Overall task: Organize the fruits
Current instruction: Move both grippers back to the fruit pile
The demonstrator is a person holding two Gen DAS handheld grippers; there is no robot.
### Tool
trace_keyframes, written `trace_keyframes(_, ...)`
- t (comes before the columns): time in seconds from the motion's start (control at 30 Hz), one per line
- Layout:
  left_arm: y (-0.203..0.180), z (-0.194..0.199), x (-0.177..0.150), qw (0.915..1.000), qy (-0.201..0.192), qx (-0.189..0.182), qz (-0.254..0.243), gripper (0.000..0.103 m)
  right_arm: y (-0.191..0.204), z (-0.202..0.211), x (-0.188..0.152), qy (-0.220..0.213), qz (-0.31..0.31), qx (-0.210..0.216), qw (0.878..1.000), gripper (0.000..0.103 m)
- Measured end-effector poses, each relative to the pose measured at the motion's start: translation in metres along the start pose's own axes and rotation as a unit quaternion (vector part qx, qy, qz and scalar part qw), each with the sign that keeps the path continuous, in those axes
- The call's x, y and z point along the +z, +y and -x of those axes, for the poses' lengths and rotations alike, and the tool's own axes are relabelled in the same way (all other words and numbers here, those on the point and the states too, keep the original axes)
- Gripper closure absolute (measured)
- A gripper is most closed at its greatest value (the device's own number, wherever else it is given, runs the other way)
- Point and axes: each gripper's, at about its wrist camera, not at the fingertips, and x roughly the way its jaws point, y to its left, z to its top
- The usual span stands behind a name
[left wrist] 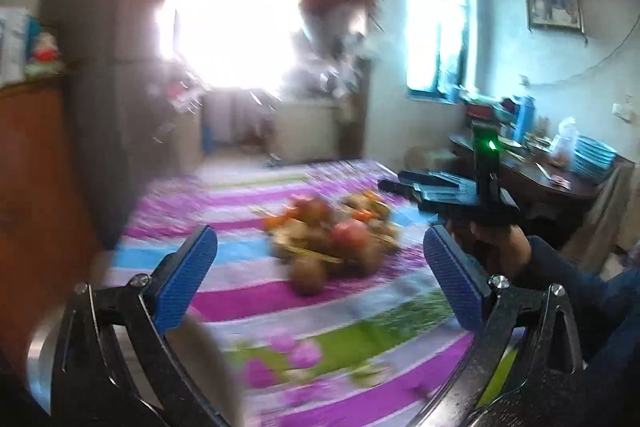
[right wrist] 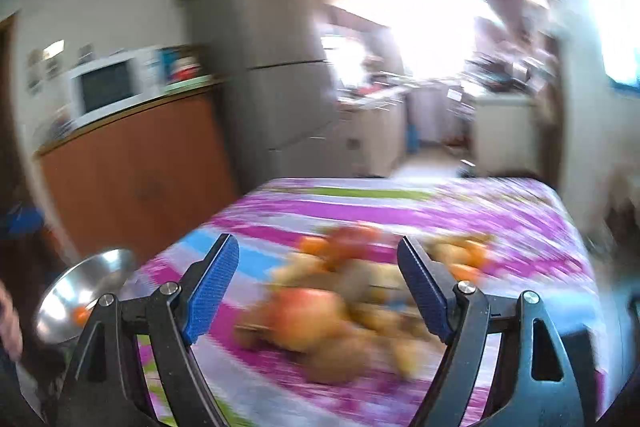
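Note:
A blurred heap of fruit [left wrist: 332, 239] lies on the striped pink, blue and green tablecloth [left wrist: 360, 327]: reddish apples [right wrist: 308, 319], small oranges [right wrist: 314, 245] and brown kiwi-like fruit [left wrist: 306, 275]. My left gripper [left wrist: 320, 271] is open, hovering short of the heap with nothing between its blue pads. My right gripper [right wrist: 318, 283] is open too, close above the heap and holding nothing; the left wrist view shows it [left wrist: 404, 183] beyond the fruit, held by a hand [left wrist: 496, 247]. A steel bowl [right wrist: 80, 291] holding one small orange [right wrist: 81, 314] stands at the table's left corner.
An orange-brown cabinet [right wrist: 136, 187] with a microwave [right wrist: 106, 89] on top stands left of the table, a grey fridge [right wrist: 276, 67] behind it. A dark side table [left wrist: 548, 179] with stacked blue plates [left wrist: 594, 157] sits at the right wall. A bright kitchen doorway lies beyond.

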Motion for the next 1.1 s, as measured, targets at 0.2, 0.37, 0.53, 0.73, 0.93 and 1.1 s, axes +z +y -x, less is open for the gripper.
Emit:
trace_keyframes(0.2, -0.012, -0.133, -0.018, 0.9931, 0.108, -0.039, 0.023, 0.0, -0.094, 0.008, -0.01, -0.003, -0.129, -0.039, 0.991, 0.018)
trace_keyframes(0.37, -0.022, -0.197, -0.029, 0.9887, 0.141, -0.043, 0.026, 0.0, -0.093, 0.005, -0.012, 0.006, -0.121, -0.033, 0.992, 0.018)
trace_keyframes(0.53, -0.032, -0.22, -0.033, 0.987, 0.158, -0.03, -0.007, 0.0, -0.092, 0.004, -0.012, 0.007, -0.12, -0.03, 0.992, 0.018)
trace_keyframes(0.73, -0.022, -0.224, -0.031, 0.9908, 0.135, -0.01, 0.006, 0.034, -0.095, -0.001, -0.017, 0.022, -0.123, -0.032, 0.992, 0.018)
trace_keyframes(0.93, -0.017, -0.222, -0.036, 0.9909, 0.133, -0.02, 0.009, 0.035, -0.093, -0.007, -0.019, 0.038, -0.116, -0.029, 0.992, 0.018)
trace_keyframes(1.1, -0.012, -0.206, -0.036, 0.9929, 0.112, -0.027, 0.026, 0.035, -0.091, -0.013, -0.022, 0.062, -0.101, -0.011, 0.993, 0.023)
